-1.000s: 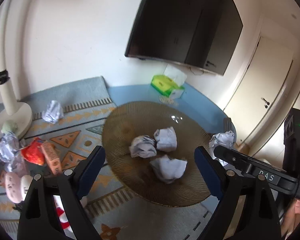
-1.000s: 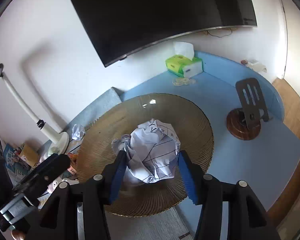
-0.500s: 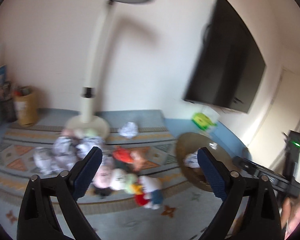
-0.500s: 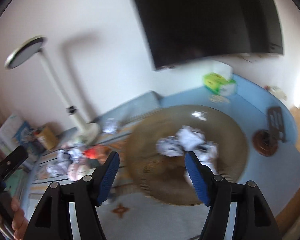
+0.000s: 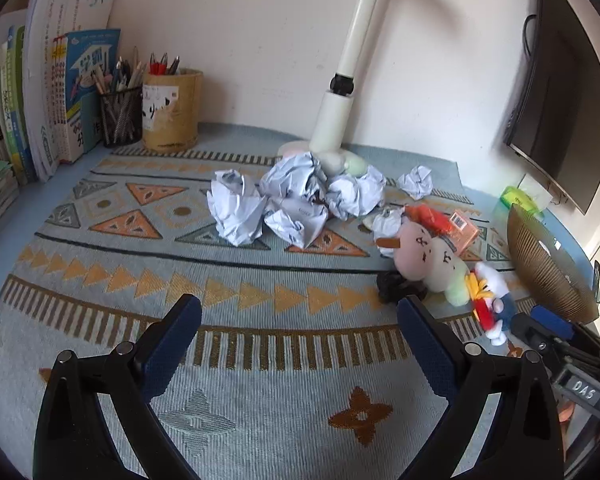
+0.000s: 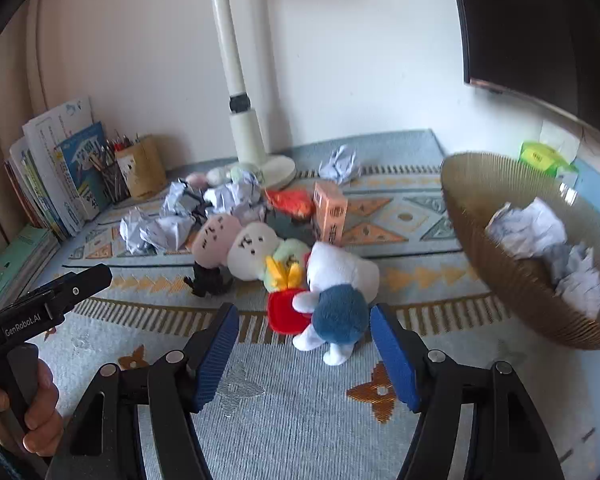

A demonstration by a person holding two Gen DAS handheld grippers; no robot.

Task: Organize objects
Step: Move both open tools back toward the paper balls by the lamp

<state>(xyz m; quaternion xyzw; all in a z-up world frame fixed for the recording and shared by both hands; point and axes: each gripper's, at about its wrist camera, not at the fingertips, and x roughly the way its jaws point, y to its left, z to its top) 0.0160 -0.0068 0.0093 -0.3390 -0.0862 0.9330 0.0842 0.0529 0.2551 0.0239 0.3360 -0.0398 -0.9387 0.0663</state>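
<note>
Several crumpled paper balls (image 5: 296, 196) lie heaped on the patterned mat (image 5: 228, 380) by the lamp base. My left gripper (image 5: 298, 312) hovers open over the mat in front of them, nothing between its fingers. My right gripper (image 6: 304, 316) is open too. A white, blue and red plush duck (image 6: 336, 288) lies just ahead of its gap, untouched by the pads. The ribbed brown bowl (image 6: 500, 264) to the right holds several paper balls (image 6: 540, 232). Pink and white plush toys (image 6: 236, 244) lie behind the duck.
An orange box (image 6: 330, 212) and a red wrapper (image 6: 292, 200) sit among the toys. The white lamp post (image 5: 332, 128) stands at the back. Books (image 5: 40, 92) and pen holders (image 5: 172, 108) line the far left. A hand (image 6: 20, 400) holds the left tool.
Both grippers swung left from the bowl to the mat and sank. The right gripper let go of its paper ball, now in the bowl, and its jaws stand wider.
</note>
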